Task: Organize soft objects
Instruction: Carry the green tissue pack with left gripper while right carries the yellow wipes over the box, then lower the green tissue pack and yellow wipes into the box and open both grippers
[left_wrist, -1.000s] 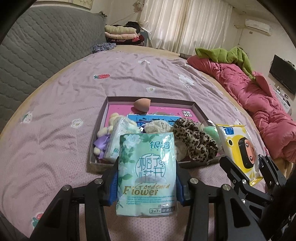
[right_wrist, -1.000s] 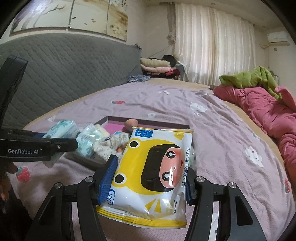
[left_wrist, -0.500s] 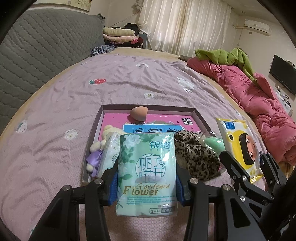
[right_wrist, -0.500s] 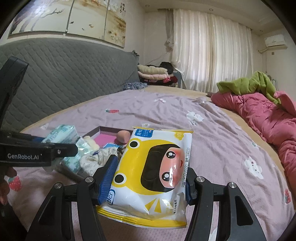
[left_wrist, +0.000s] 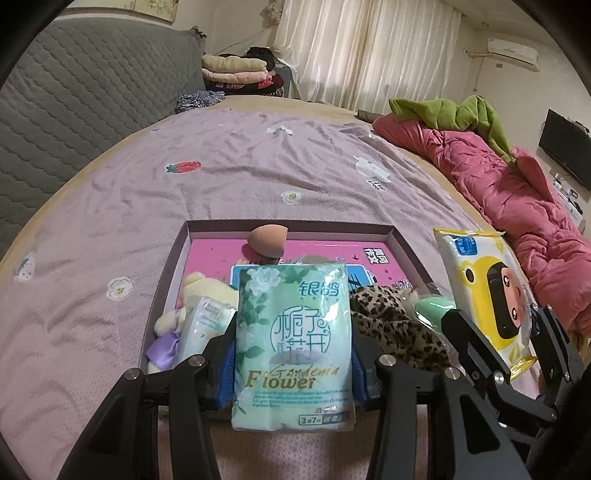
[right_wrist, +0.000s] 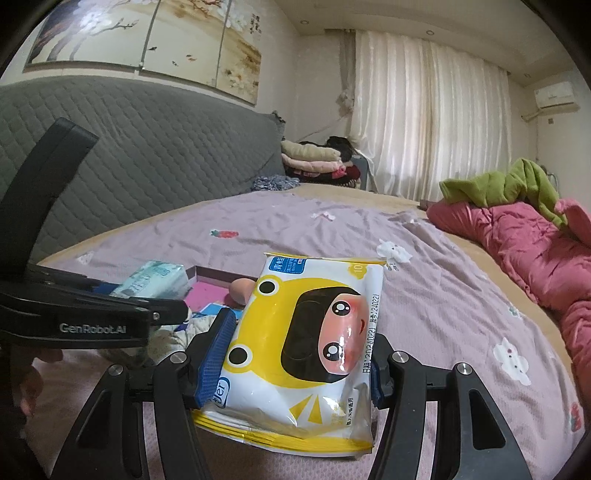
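Observation:
My left gripper is shut on a green tissue pack, held upright above the near edge of a shallow box. My right gripper is shut on a yellow wet-wipe pack, also seen at the right in the left wrist view. The box holds an orange makeup sponge, a plush toy, a small tissue pack, a leopard scrunchie and a green sponge. The left gripper and its tissue pack show at the left of the right wrist view.
The box lies on a purple bedspread. A pink quilt with a green garment lies along the right side. A grey padded headboard and folded clothes stand at the back.
Both grippers have risen and moved forward over the box with their packs still held. The box now sits lower and nearer in both views.

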